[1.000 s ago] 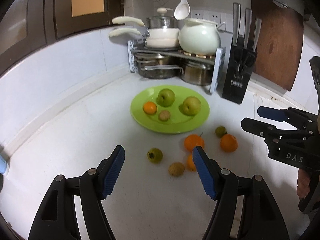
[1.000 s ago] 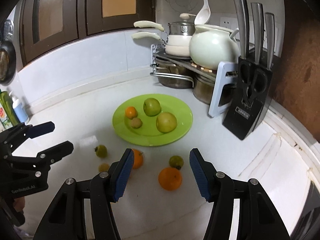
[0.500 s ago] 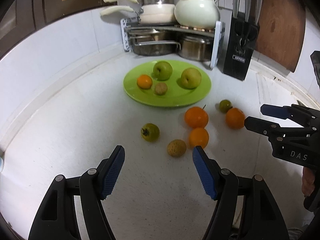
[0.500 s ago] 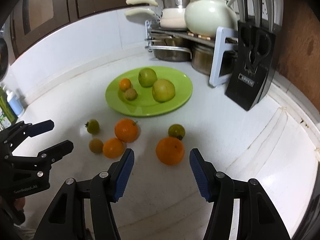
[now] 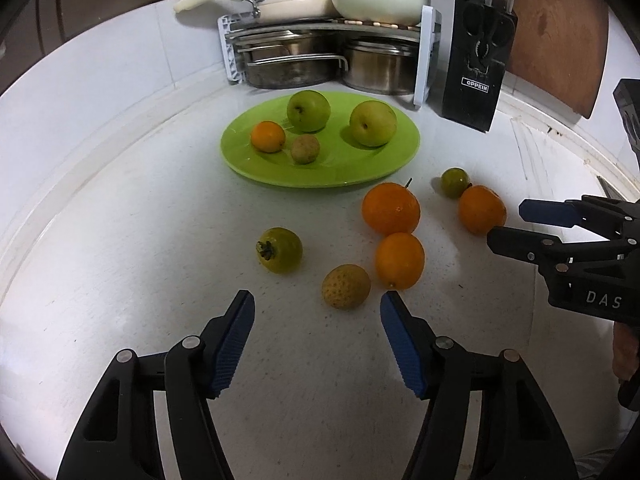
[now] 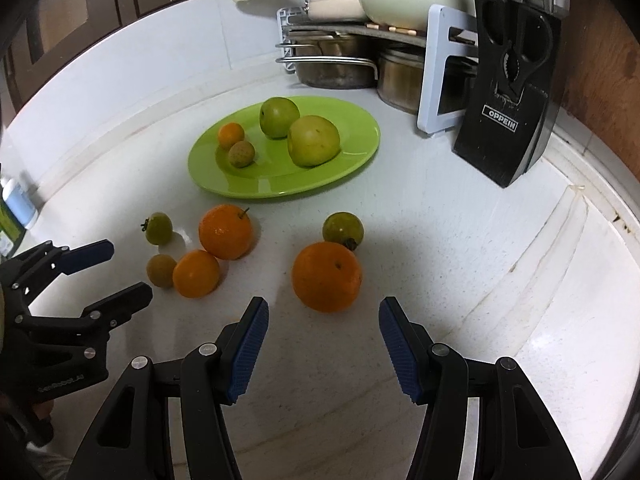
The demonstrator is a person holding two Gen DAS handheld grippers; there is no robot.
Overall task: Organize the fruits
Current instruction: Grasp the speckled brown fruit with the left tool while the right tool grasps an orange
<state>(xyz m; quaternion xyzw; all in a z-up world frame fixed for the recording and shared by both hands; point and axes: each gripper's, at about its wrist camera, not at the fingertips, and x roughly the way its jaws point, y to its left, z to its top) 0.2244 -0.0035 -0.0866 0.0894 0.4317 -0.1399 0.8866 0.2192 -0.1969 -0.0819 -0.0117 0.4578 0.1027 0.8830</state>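
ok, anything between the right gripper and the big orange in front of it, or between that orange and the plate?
Nothing lies between the open right gripper and the orange; only bare counter. Toward the green plate, a small green fruit sits right behind the orange, apparently touching it. A lift clears it; a straight push would not.
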